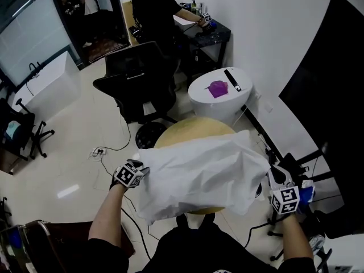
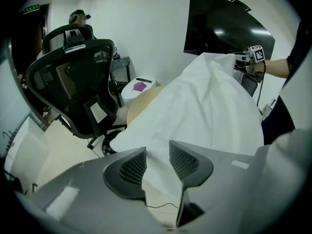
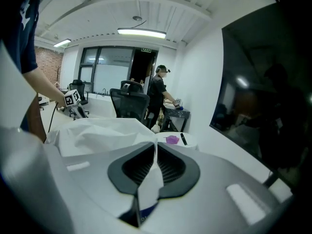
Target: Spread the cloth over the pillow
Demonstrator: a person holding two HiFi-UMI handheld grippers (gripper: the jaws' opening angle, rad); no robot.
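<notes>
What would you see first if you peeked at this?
A big white cloth is held stretched over a round wooden table, pinched at its ends by the left claw and the right claw. Behind it, a purple thing sits on a white round stand, next to a black office chair.

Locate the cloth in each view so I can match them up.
Head view: cloth at centre, lower half.
Left gripper view: cloth fills centre and right, rising from the jaws.
Right gripper view: cloth left of centre, one edge between the jaws.
Shared landmark: purple thing on the white stand, seen in all three.
</notes>
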